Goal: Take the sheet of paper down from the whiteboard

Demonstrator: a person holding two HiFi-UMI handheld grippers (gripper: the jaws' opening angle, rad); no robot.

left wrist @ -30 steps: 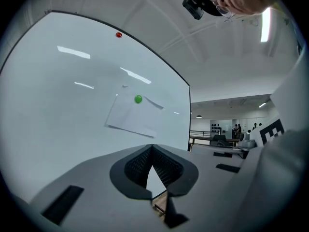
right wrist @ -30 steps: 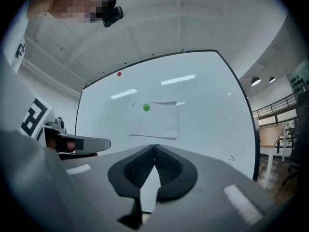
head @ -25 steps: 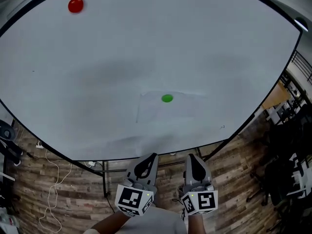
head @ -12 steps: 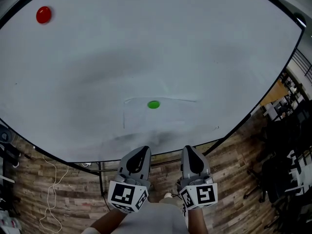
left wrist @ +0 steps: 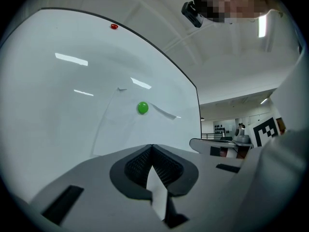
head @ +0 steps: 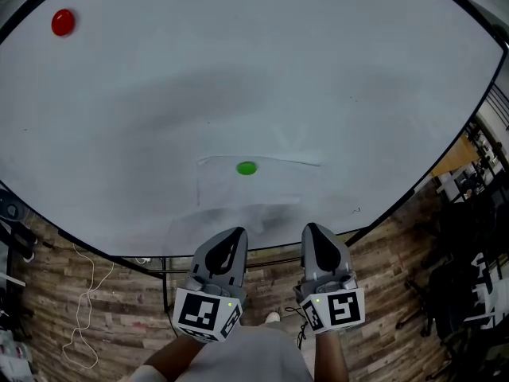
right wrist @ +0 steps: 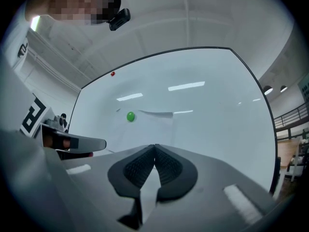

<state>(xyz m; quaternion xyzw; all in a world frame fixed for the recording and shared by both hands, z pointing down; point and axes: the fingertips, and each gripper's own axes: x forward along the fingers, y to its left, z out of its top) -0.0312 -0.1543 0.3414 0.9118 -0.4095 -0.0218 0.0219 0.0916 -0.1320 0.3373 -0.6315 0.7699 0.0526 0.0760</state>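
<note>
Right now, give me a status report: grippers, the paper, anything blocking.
Left gripper shut, empty; right gripper shut, empty. Sheet of paper on whiteboard, pinned by green magnet, not yet touched. Nothing between grippers and sheet.

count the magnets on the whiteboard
2. A red magnet sits near the whiteboard's upper left corner; a green magnet pins the sheet of paper near its top edge, low on the board. No others show in any view.

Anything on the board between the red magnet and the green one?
No: the head view shows only bare whiteboard from the red magnet to the paper under the green magnet.
</note>
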